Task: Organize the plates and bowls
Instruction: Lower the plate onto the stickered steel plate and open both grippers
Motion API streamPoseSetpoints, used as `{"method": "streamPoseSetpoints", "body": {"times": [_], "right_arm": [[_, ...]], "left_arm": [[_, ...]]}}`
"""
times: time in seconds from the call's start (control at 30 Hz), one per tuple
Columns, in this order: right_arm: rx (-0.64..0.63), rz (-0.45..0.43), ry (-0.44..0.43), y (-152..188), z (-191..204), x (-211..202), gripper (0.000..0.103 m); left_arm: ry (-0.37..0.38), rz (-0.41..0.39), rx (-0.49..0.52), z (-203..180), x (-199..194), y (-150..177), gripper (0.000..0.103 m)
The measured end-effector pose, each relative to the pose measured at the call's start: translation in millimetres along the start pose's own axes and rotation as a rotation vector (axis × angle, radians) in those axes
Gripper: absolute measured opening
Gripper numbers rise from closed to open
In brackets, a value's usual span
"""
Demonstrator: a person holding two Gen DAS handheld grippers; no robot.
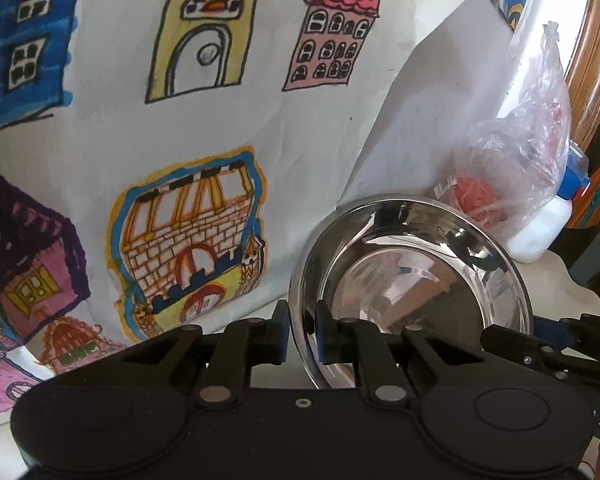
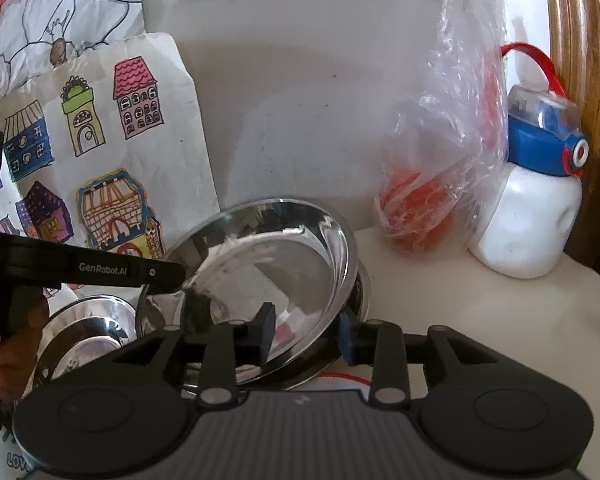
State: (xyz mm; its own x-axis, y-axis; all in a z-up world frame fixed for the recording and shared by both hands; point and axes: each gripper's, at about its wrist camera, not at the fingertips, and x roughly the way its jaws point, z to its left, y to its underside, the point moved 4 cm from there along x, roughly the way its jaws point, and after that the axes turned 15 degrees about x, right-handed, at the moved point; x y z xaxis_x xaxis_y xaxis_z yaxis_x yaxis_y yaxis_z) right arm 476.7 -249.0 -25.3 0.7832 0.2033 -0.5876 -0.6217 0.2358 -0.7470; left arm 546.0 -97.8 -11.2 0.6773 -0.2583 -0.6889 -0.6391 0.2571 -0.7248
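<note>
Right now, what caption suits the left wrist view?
Left gripper pinches the rim of a steel bowl before a children's house drawing.

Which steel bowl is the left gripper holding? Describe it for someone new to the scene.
Find the children's house drawing propped against the wall. Just right of it sits a tilted steel bowl, the left gripper pinching its rim. Unlike the lower, smaller bowl beside it, it rests atop another dish.

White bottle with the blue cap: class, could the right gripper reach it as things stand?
Probably yes. The right gripper, open around the rim of the steel bowl, holds nothing, and bare tabletop leads to the bottle; the plastic bag stands left of that path.
</note>
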Motion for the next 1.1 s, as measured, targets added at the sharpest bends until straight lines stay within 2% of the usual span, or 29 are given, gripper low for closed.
{"method": "streamPoseSetpoints", "body": {"times": [0.07, 0.17, 0.3, 0.37, 0.43, 0.5, 0.57, 0.67, 0.73, 1.1], "right_arm": [[-0.014, -0.003, 0.011, 0, 2, 0, 0.046], [-0.031, 0.007, 0.026, 0, 5, 0, 0.049], [-0.050, 0.005, 0.049, 2, 9, -7, 0.063], [-0.066, -0.018, 0.053, 2, 13, -15, 0.073], [-0.082, -0.036, 0.060, 2, 18, -24, 0.076], [-0.086, -0.050, 0.058, 1, 24, -35, 0.079], [-0.083, -0.070, 0.049, 1, 29, -48, 0.088], [-0.087, -0.117, 0.031, 3, 41, -72, 0.098], [-0.093, -0.142, 0.014, 5, 50, -87, 0.101], [-0.143, -0.306, -0.018, 52, 111, -161, 0.103]], "left_arm": [[0.007, 0.003, 0.004, -1, 0, 1, 0.016], [-0.001, -0.006, 0.016, 0, -7, 2, 0.018], [0.004, -0.005, 0.002, 4, -17, 2, 0.031], [0.006, -0.017, -0.001, 6, -26, 3, 0.037], [0.008, -0.036, -0.002, 8, -38, 4, 0.049], [0.010, -0.055, 0.000, 9, -51, 5, 0.055], [0.008, -0.071, 0.007, 9, -65, 7, 0.058], [0.008, -0.104, 0.004, 14, -90, 10, 0.068], [-0.001, -0.129, 0.008, 18, -106, 12, 0.077], [-0.037, -0.199, 0.062, 59, -190, 40, 0.097]]}}
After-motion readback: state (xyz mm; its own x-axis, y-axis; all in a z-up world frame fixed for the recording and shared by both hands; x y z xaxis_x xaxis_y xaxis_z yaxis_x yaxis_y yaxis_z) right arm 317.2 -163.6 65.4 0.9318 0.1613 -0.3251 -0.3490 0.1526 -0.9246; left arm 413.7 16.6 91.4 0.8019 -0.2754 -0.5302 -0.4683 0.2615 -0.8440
